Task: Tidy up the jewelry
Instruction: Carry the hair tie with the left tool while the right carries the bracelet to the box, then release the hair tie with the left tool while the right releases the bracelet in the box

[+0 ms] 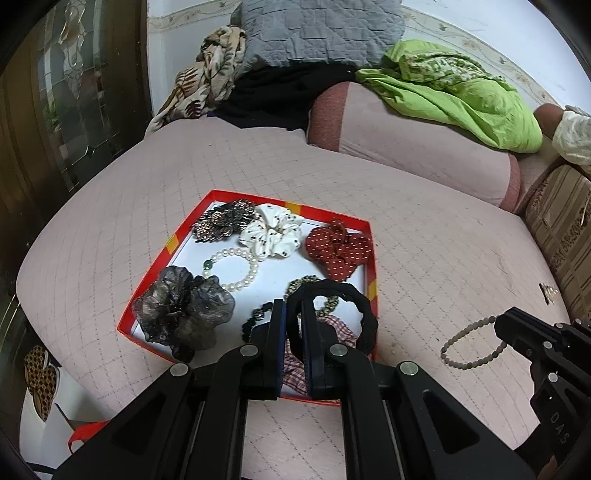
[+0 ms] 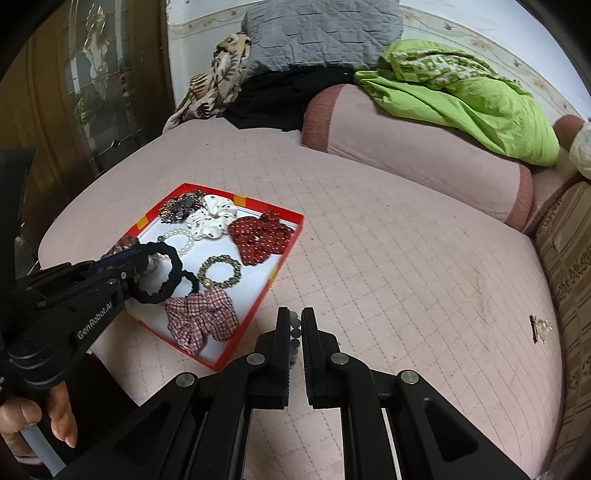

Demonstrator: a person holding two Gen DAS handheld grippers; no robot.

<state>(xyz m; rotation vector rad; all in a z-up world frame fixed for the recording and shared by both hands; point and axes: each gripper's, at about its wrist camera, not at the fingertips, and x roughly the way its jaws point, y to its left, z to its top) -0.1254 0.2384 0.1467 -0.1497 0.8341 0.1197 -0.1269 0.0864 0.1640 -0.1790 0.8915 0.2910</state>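
Note:
A red-rimmed tray (image 1: 334, 215) (image 2: 291, 236) lies on the pink quilted bed. It holds several scrunchies, a pearl bracelet (image 1: 236, 271) (image 2: 181, 238) and a gold beaded bracelet (image 2: 219, 271). My left gripper (image 1: 294, 308) (image 2: 142, 258) is shut on a black scrunchie (image 1: 365, 314) (image 2: 166, 284) and holds it above the tray's near right part. My right gripper (image 2: 294, 317) (image 1: 496, 325) is shut on a pale bead bracelet (image 1: 467, 349) (image 2: 294, 332) just right of the tray, above the bed.
A small hair clip (image 1: 547, 291) (image 2: 537, 326) lies on the bed at far right. A pink bolster (image 1: 417, 147), green cloth (image 2: 469, 99), grey pillow (image 2: 321, 33) and patterned fabric lie at the back. A wooden door (image 2: 85, 96) stands left.

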